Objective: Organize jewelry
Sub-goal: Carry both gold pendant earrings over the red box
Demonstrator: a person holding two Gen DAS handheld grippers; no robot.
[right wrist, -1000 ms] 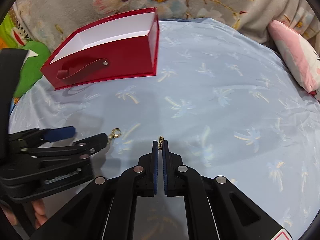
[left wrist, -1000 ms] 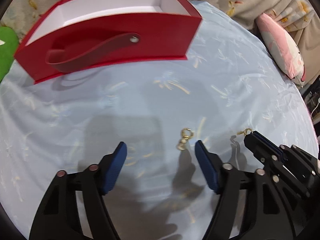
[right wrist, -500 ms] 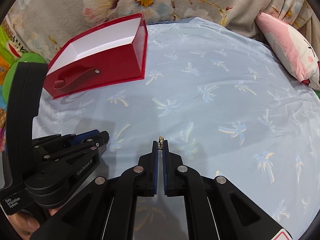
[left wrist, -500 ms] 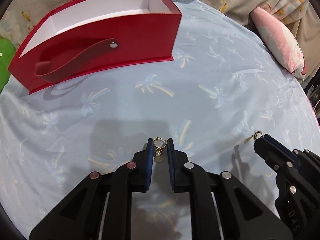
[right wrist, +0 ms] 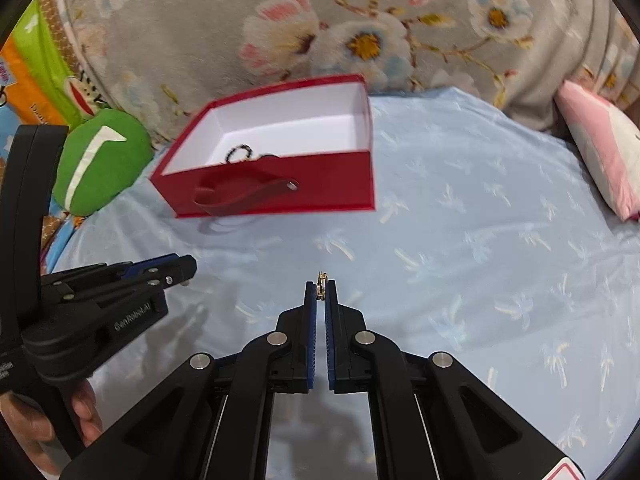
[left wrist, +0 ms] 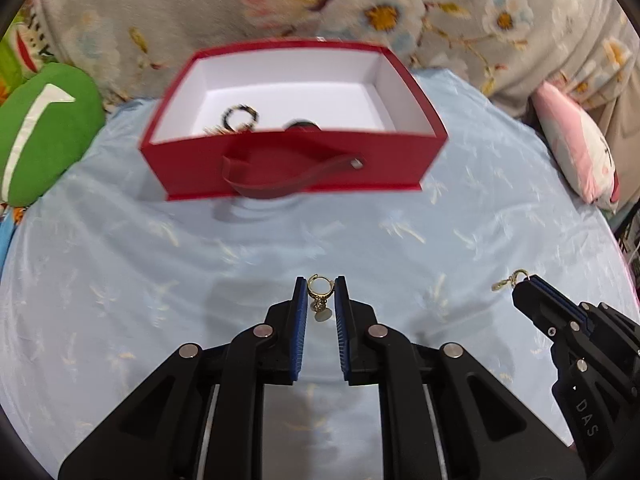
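Note:
My left gripper (left wrist: 320, 288) is shut on a gold hoop earring (left wrist: 318, 294) with a small dangling disc, held above the pale blue cloth (left wrist: 120, 280). My right gripper (right wrist: 321, 286) is shut on a second gold earring (right wrist: 321, 282), seen edge-on at its fingertips; in the left wrist view that earring (left wrist: 510, 280) sticks out of the right gripper (left wrist: 528, 286) at the right. Ahead stands an open red box (left wrist: 296, 164) with a white inside and a red strap handle. A dark beaded ring (left wrist: 240, 116) and other small pieces lie in it. The left gripper (right wrist: 180, 270) shows at the left of the right wrist view.
A green cushion (left wrist: 40, 132) lies left of the box, a pink and white pillow (left wrist: 576, 148) at the far right. A grey floral blanket (right wrist: 360, 20) rises behind the box. A hand (right wrist: 40, 428) grips the left tool's handle.
The left gripper closed on the earring that lay on the cloth and lifted it. Both grippers rose and tipped, so the inside of the red box now shows.

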